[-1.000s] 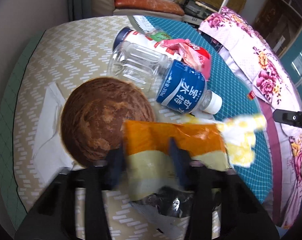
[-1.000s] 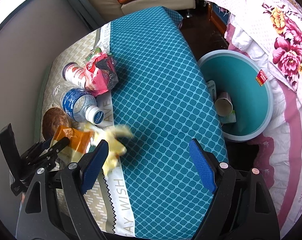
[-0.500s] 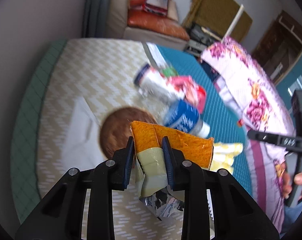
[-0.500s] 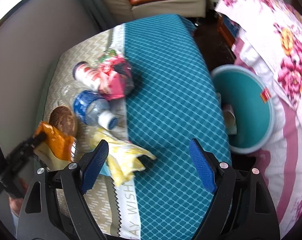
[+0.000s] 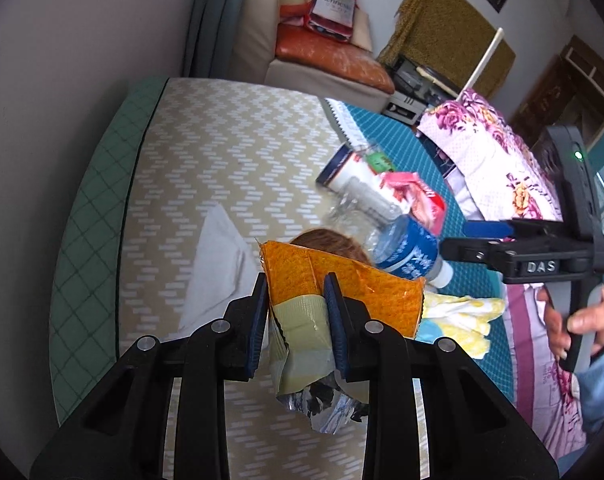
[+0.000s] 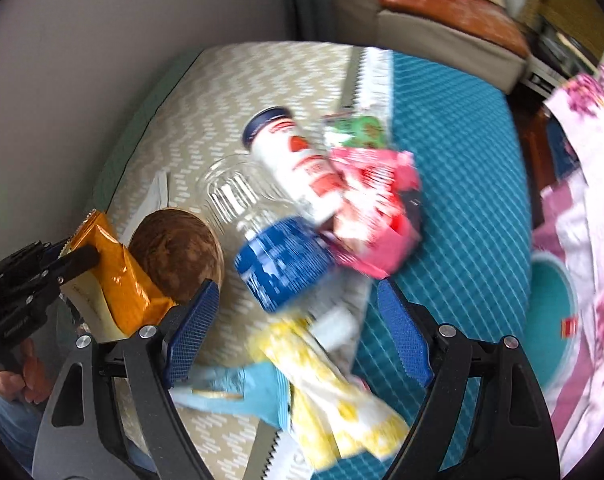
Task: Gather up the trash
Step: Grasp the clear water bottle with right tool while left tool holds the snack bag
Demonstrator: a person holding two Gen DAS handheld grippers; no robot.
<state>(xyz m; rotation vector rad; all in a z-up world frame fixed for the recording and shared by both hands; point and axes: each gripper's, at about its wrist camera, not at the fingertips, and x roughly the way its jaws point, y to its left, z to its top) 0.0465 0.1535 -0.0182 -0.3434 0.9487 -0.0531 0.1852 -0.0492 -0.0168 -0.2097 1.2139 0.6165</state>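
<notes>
Orange snack wrapper (image 5: 341, 292) crumpled, foil-lined, pinched in left hand-held gripper (image 5: 296, 320); right hand-held gripper (image 6: 298, 332) wide, empty.

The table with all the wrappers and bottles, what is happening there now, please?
A person is clearing trash with two hand-held grippers. The left gripper is shut on an orange snack bag, lifted off the table. The right gripper is open above the yellow wrapper and the blue-label water bottle, touching neither. A teal bin stands beside the table.
</notes>
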